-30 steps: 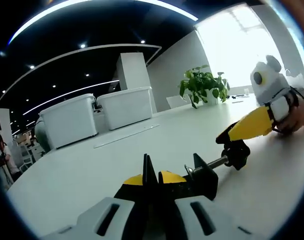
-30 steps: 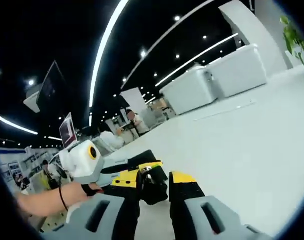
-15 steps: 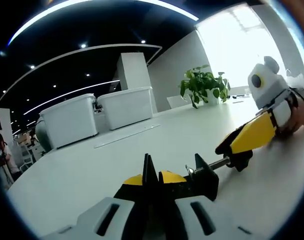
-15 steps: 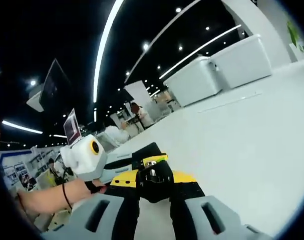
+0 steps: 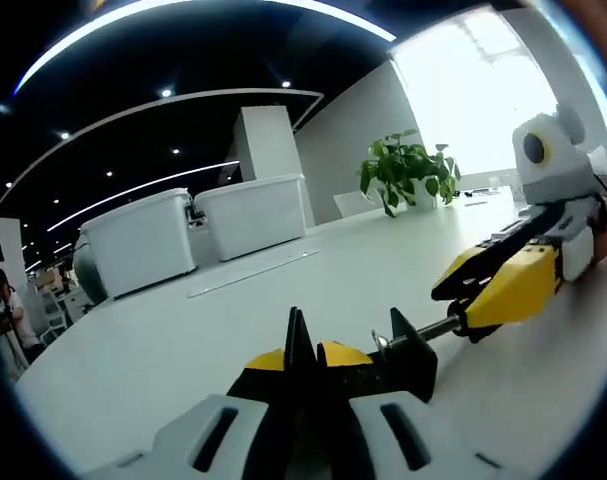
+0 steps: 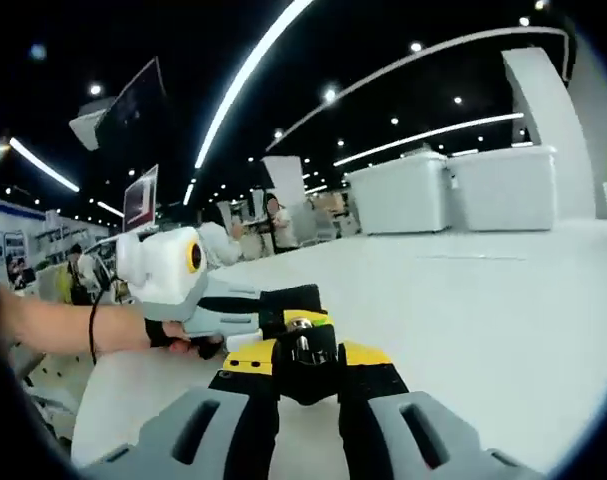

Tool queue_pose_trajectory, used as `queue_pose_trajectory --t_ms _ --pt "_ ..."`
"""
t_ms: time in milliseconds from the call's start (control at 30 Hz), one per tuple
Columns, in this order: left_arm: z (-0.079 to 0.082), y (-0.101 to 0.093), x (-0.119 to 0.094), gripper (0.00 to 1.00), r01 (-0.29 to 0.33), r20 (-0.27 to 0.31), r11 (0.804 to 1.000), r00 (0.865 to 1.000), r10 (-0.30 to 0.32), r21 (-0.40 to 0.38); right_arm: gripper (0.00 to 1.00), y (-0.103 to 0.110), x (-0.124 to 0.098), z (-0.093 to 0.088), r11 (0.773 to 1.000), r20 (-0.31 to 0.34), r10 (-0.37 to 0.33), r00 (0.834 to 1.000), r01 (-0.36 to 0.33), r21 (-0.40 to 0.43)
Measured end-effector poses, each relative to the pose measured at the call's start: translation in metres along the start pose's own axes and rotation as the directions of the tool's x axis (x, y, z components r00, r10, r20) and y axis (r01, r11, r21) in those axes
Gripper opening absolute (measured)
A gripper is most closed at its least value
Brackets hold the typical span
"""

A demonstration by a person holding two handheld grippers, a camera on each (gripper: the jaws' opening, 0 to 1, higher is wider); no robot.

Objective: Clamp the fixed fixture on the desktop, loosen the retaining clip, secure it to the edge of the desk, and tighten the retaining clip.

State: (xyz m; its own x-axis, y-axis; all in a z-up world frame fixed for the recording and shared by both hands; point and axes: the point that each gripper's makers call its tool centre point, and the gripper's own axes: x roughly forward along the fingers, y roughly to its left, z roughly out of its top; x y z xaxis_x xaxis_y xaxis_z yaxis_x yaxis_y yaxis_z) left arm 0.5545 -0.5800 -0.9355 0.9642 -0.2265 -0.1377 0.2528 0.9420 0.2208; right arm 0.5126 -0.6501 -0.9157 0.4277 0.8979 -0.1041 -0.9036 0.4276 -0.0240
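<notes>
1. Fixture [image 5: 408, 350], a small black clamp with a threaded screw rod and a black knob [image 6: 301, 352], is lying on the white desk [image 5: 183, 340], toward the near edge of the desktop rather than out in its middle, and both grippers are meeting on it
2. White storage bins [image 5: 198, 225] and a potted plant [image 5: 408, 175] are standing along the desk's far edge, well apart from the work
3. Left gripper [image 5: 301, 365] is pressing its jaws together on the clamp's thin upright body, pinning it in place; in the right gripper view this same tool [image 6: 238, 315] is reaching in from the left, a person's hand wrapped around it
4. Right gripper [image 6: 301, 362] is pinching the knob between its yellow-tipped jaws; in the left gripper view it [image 5: 498, 290] is coming in from the right, closing over the rod's outer end
5. Screw rod [image 5: 433, 327] is running from the left gripper's hold out toward the right gripper, so its long axis lines up with the right tool's reach; judging from this, loosening calls for the right hand rolling about that axis while the left braces
</notes>
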Motion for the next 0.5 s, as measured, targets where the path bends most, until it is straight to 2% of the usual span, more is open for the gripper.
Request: queue_pose_trajectory --t_ms 67,100,167,300,333,400,500 --pt "0.0 0.0 0.0 0.08 0.003 0.001 1.0 1.0 -0.003 0.001 0.21 0.003 0.0 0.001 0.994 -0.001 -0.012 1.0 0.012 -0.111" --pt "0.0 0.0 0.0 0.08 0.002 0.001 1.0 1.0 -0.002 0.002 0.21 0.005 0.0 0.002 0.982 -0.005 -0.018 1.0 0.017 -0.186" --pt "0.0 0.0 0.0 0.08 0.0 -0.001 1.0 1.0 0.0 -0.001 0.21 0.007 0.002 0.002 0.961 -0.007 -0.039 0.999 0.036 -0.275" --pt "0.0 0.001 0.0 0.08 0.0 0.0 1.0 1.0 0.0 0.0 0.21 0.01 0.003 0.003 0.899 -0.003 -0.065 0.998 0.057 -0.435" --pt "-0.001 0.001 0.0 0.08 0.0 -0.001 1.0 1.0 0.0 -0.001 0.21 0.012 0.004 0.003 0.877 0.001 -0.072 0.997 0.064 -0.475" --pt "0.0 0.001 0.0 0.08 0.0 -0.001 1.0 1.0 0.0 -0.001 0.21 0.013 0.004 0.002 0.855 0.004 -0.076 0.997 0.067 -0.514" --pt "0.0 0.001 0.0 0.08 0.001 0.0 1.0 1.0 -0.001 -0.001 0.21 0.012 0.005 0.002 0.853 0.006 -0.085 0.996 0.075 -0.516"
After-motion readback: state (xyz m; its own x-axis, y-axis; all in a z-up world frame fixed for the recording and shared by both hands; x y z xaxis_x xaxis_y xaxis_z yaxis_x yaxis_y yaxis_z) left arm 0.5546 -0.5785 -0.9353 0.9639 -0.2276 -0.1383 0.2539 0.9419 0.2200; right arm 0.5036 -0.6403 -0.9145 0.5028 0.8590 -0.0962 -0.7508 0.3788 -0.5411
